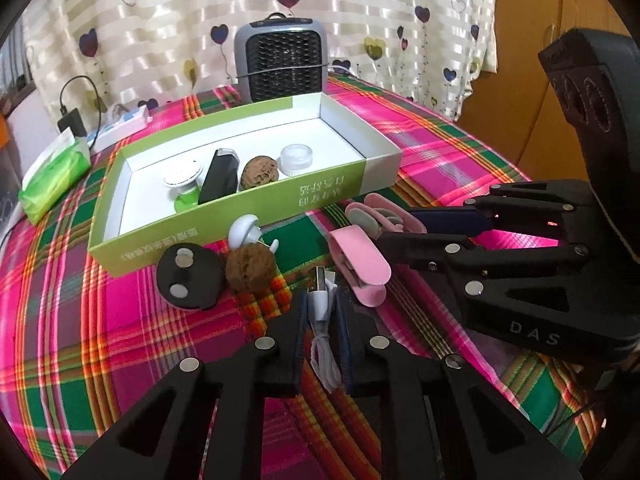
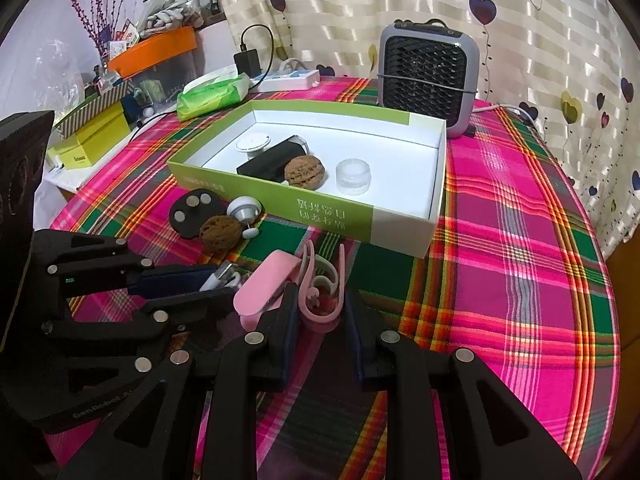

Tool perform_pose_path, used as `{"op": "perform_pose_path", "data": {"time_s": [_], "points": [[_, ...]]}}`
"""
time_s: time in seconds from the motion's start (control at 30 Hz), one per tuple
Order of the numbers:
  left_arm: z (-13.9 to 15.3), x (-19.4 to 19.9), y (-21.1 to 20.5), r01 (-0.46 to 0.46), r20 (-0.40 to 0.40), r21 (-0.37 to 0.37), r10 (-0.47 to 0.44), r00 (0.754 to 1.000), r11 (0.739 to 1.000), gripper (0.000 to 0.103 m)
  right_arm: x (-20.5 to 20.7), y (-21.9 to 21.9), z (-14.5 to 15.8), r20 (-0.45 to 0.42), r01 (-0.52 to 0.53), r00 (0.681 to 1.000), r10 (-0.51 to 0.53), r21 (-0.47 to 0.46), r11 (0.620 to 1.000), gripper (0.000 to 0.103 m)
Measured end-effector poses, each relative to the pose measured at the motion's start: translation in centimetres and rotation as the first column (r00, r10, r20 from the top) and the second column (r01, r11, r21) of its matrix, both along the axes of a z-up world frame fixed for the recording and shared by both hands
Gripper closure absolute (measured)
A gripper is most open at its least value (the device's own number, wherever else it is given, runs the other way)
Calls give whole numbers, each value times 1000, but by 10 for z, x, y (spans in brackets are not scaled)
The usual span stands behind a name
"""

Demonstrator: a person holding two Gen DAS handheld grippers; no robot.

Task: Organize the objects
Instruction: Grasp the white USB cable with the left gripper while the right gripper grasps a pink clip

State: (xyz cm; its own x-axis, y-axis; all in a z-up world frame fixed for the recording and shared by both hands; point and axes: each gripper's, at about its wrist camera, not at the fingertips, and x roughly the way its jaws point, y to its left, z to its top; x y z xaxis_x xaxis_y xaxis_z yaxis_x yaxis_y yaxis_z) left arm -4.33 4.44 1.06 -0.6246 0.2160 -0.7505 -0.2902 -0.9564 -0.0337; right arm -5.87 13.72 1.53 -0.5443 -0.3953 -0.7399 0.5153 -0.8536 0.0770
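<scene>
My left gripper (image 1: 322,300) is shut on the plug end of a white USB cable (image 1: 325,360) lying on the plaid tablecloth. Just right of it, my right gripper (image 2: 322,300) is shut on a pink curled clip (image 2: 320,314); a flat pink clip (image 2: 262,288) lies against its left finger. Beyond them stands a green-and-white box (image 1: 224,216) holding a walnut (image 1: 259,172), a black case (image 1: 220,178), a clear jar (image 1: 295,159) and a white round piece (image 1: 182,176). In front of the box lie a black disc (image 1: 188,280), a second walnut (image 1: 250,272) and a white knob (image 1: 244,232).
A grey fan heater (image 1: 284,60) stands behind the box against the curtain. A green tissue pack (image 1: 56,176) and a power strip with a charger (image 1: 72,122) sit at the back left. The round table falls away at the right, near a wooden cupboard (image 1: 528,60).
</scene>
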Motion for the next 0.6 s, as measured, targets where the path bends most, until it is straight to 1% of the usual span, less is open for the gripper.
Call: {"op": "perform_pose_path", "data": {"time_s": [0.3,0.6], "points": [[9,8,-14,-57,-27,65,59,998,996,91,6,5,5,-24,2,1000,-2,-22,1000,80],[24,11,-30,-138,-69,139,148,987,981,91,17,5,17,-56,-11,998,9,-48,999,80]]}}
